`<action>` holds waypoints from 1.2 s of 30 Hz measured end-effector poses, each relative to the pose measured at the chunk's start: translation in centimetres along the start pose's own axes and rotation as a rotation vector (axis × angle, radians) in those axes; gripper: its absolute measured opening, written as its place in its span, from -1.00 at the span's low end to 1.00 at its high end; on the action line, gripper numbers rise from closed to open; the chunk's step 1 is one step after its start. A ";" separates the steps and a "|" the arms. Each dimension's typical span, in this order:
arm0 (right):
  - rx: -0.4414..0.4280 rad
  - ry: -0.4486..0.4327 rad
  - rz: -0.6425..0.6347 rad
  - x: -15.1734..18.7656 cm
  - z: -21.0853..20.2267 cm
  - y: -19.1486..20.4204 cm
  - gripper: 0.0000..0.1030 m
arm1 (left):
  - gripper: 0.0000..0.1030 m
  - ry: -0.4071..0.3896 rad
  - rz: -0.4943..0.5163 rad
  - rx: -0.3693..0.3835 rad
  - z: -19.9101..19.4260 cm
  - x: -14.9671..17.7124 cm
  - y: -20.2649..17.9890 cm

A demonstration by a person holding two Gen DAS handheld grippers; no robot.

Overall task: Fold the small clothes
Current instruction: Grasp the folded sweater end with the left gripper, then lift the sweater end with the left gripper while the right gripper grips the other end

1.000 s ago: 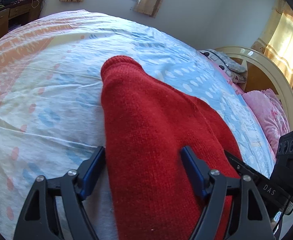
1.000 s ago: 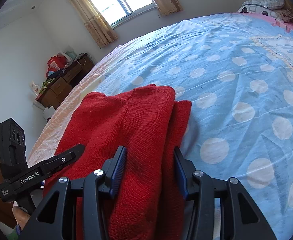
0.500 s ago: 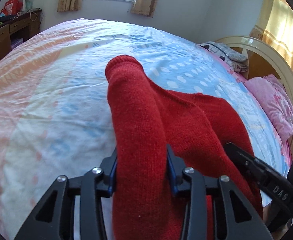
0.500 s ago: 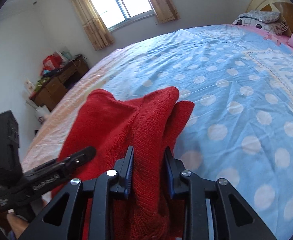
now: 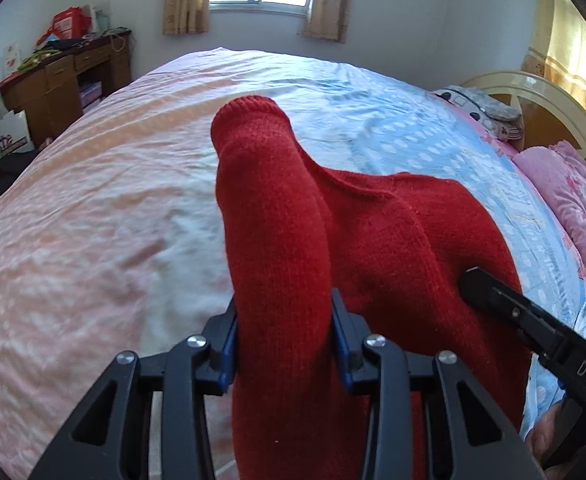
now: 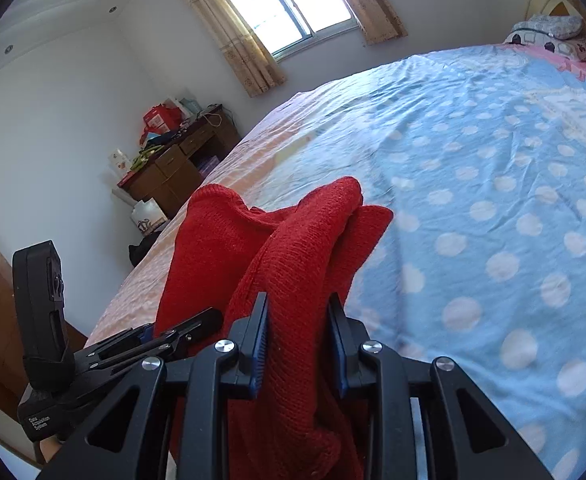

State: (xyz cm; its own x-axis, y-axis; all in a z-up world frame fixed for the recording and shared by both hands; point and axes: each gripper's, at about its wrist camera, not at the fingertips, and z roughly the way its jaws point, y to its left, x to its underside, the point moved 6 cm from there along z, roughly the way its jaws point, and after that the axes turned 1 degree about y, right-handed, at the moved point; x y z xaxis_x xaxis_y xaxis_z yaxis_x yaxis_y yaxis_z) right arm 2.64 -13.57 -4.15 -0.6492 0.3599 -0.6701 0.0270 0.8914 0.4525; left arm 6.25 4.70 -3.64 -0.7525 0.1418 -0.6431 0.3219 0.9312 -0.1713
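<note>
A red knitted sweater point(image 5: 393, 232) is lifted at its near edge above the bed. My left gripper point(image 5: 284, 308) is shut on a bunched fold of it that sticks up like a tube. In the right wrist view the sweater point(image 6: 213, 248) hangs in folds, and my right gripper point(image 6: 298, 304) is shut on another bunch of the same edge. The two grippers are side by side: the right one's finger point(image 5: 493, 296) shows at the left view's right side, and the left gripper point(image 6: 181, 332) sits low on the left of the right view. The sweater's underside is hidden.
The bed sheet point(image 5: 93, 220) is pink on the left and blue with white dots point(image 6: 493, 200) on the right. A wooden desk point(image 5: 65, 76) with clutter stands by the far left wall. A headboard point(image 5: 533, 92) and pink pillow point(image 5: 565, 192) are at the right.
Both grippers went from open around the sweater's edge to shut on it. They then rose and pulled back, lifting the cloth off the sheet.
</note>
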 end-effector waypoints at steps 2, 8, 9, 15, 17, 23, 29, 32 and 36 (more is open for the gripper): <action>-0.004 0.016 0.004 0.8 0.4 0.6 -0.47 | -0.23 0.002 -0.008 -0.016 -0.4 0.7 0.5; -0.009 0.033 -0.029 1.9 0.8 3.0 -0.47 | -0.25 0.000 -0.051 -0.025 -1.2 2.0 2.1; -0.010 0.036 -0.041 2.0 0.9 3.6 -0.47 | -0.25 -0.005 -0.056 -0.032 -1.4 2.1 2.4; -0.033 0.051 -0.098 2.6 2.1 6.9 -0.47 | -0.25 -0.039 -0.087 -0.083 -2.5 2.1 5.0; -0.044 0.058 -0.113 2.7 2.7 7.8 -0.47 | -0.25 -0.049 -0.100 -0.100 -2.9 2.1 6.0; -0.084 0.086 -0.171 3.3 4.9 11.6 -0.47 | -0.25 -0.078 -0.147 -0.162 -3.9 2.1 9.3; -0.121 0.117 -0.216 4.0 7.2 15.1 -0.47 | -0.26 -0.098 -0.199 -0.213 -4.6 2.2 12.8; -0.134 0.128 -0.246 4.3 8.0 16.5 -0.47 | -0.26 -0.105 -0.218 -0.240 -4.9 2.2 14.2; -0.154 0.145 -0.282 4.8 9.3 18.5 -0.47 | -0.27 -0.113 -0.245 -0.270 -5.2 2.3 15.9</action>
State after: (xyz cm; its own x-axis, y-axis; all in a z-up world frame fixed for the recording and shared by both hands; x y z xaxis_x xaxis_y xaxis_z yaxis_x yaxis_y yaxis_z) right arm 7.12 7.18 -4.49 -0.7161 0.0529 -0.6959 -0.2762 0.8942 0.3522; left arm 6.63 21.57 -3.97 -0.7158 -0.1198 -0.6880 -0.0340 0.9900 -0.1370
